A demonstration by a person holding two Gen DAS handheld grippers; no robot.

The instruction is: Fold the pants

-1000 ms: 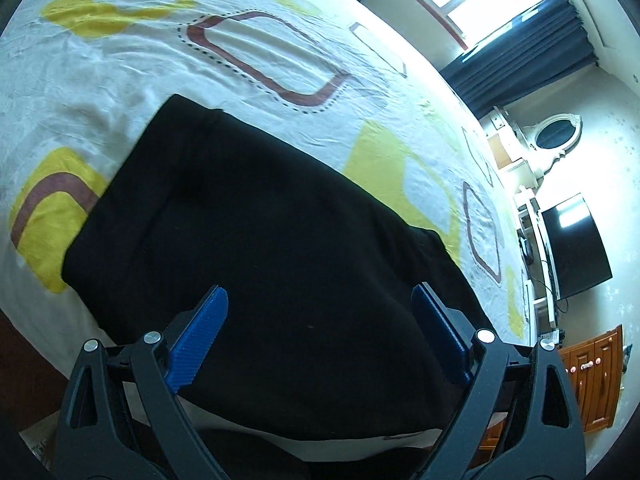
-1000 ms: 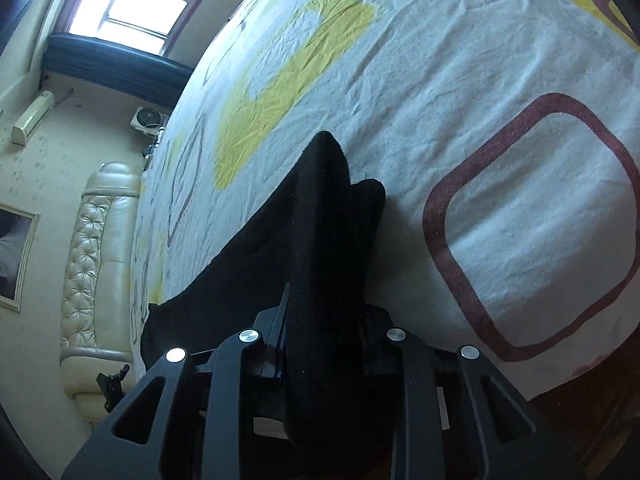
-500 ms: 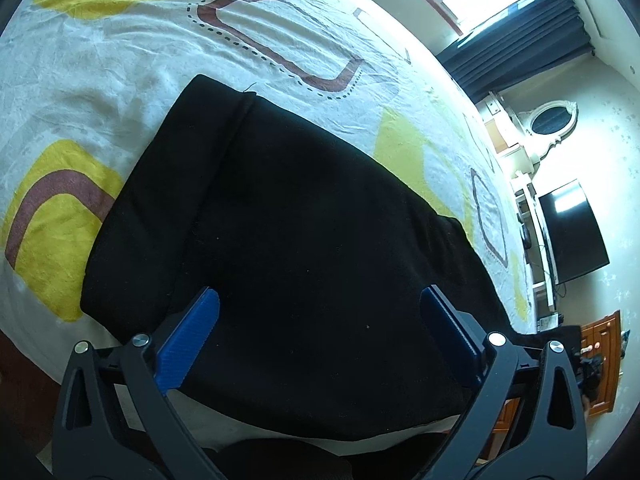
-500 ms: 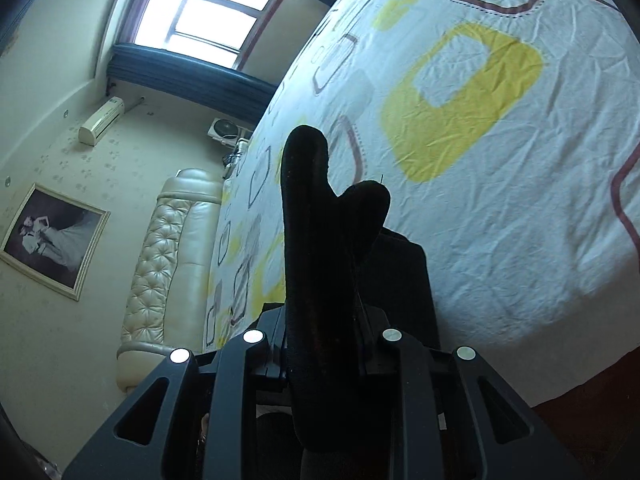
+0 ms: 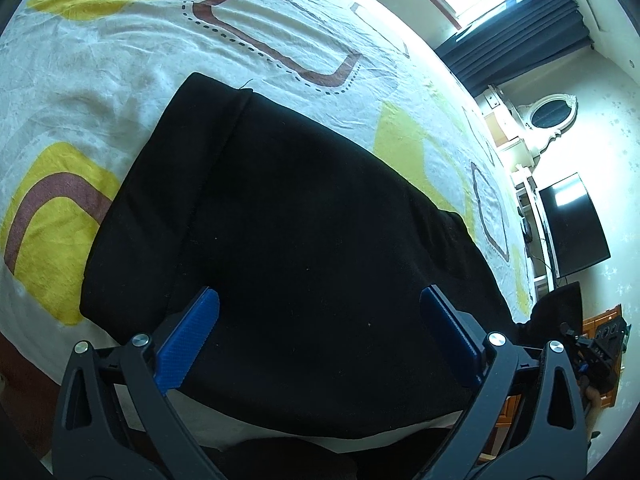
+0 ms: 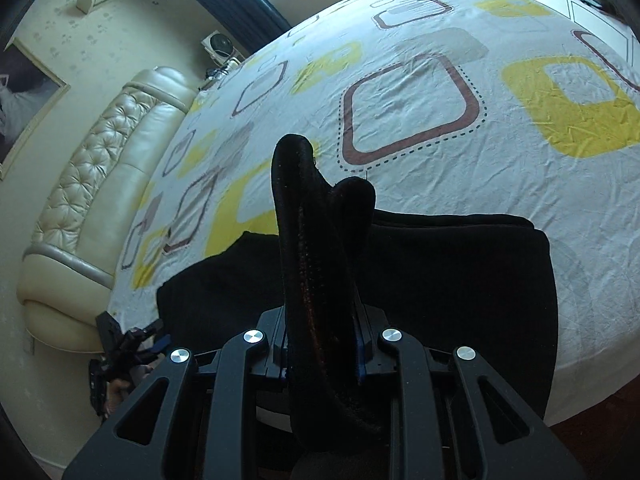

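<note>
The black pants (image 5: pixel 304 248) lie flat on the bed near its front edge, with a folded band at their left end. My left gripper (image 5: pixel 320 332) is open just above them, blue pads spread wide, holding nothing. My right gripper (image 6: pixel 324 356) is shut on a bunched end of the pants (image 6: pixel 316 240), which stands up between the jaws, lifted over the flat part of the pants (image 6: pixel 460 280).
The bed sheet (image 5: pixel 120 60) is white with yellow and brown squares. A padded headboard (image 6: pixel 92 184) is at the left in the right wrist view. A dark TV (image 5: pixel 572 224) and a dresser with an oval mirror (image 5: pixel 552 114) stand beyond the bed.
My right gripper has lifted the pants end up from the sheet and swung it over the flat pants. My left gripper stayed open and drew back slightly.
</note>
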